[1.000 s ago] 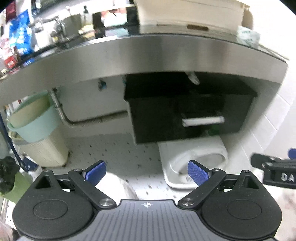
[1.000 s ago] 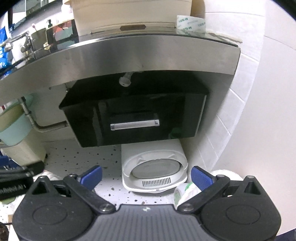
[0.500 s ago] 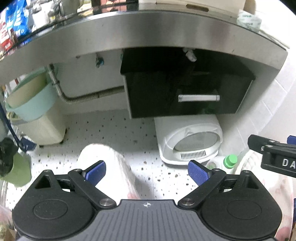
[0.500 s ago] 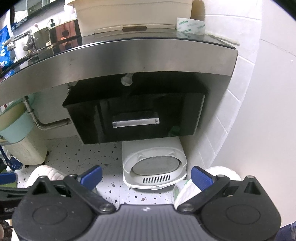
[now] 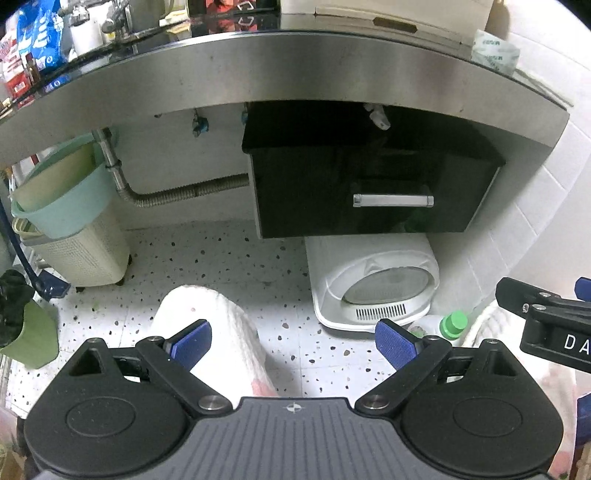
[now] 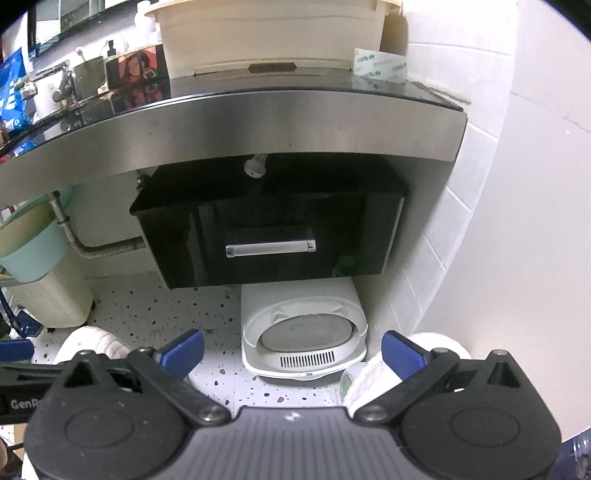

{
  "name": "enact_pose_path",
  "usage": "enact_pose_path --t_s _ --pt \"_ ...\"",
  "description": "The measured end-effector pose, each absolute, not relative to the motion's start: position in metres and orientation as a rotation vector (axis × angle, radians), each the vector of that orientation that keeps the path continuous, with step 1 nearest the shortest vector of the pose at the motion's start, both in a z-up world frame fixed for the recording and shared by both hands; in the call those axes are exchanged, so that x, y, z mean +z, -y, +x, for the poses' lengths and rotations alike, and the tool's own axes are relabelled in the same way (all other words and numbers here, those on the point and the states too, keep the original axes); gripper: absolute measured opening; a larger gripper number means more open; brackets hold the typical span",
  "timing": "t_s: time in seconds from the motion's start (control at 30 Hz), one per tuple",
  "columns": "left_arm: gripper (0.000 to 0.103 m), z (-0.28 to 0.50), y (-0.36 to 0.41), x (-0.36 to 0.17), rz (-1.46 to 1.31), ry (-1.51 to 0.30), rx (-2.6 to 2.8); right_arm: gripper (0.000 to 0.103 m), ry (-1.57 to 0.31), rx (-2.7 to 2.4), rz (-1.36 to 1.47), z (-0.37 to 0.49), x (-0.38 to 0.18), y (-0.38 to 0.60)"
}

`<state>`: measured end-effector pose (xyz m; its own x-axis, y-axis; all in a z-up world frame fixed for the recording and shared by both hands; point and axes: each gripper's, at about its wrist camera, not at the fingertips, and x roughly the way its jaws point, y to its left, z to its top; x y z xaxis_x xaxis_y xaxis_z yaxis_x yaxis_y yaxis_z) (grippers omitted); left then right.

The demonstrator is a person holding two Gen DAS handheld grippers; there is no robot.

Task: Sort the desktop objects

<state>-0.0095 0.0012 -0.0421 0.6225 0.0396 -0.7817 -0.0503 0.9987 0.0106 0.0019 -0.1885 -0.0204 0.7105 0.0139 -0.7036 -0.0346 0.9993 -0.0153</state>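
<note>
Now both grippers, left gripper and right gripper, have pulled back below the counter. Jaws wide, empty. Sorting hasn't started.

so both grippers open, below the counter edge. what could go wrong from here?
1. Both the left gripper and right gripper sit below the steel counter edge; raising them straight up might clip it.
2. The grippers are close: the right one shows at the left view's edge, so a sideways move risks contact.
3. The desktop items, like the cream tub, are seen only from below, so picking a grasp is a guess.
</note>
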Motion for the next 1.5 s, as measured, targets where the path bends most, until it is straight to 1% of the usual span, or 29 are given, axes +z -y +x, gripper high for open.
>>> enact_pose_path --t_s 1.5 --pt "0.096 -0.015 -0.003 -0.025 -0.021 -0.847 0.072 0.103 -0.74 0.058 -0.053 -0.004 -0.008 0.184"
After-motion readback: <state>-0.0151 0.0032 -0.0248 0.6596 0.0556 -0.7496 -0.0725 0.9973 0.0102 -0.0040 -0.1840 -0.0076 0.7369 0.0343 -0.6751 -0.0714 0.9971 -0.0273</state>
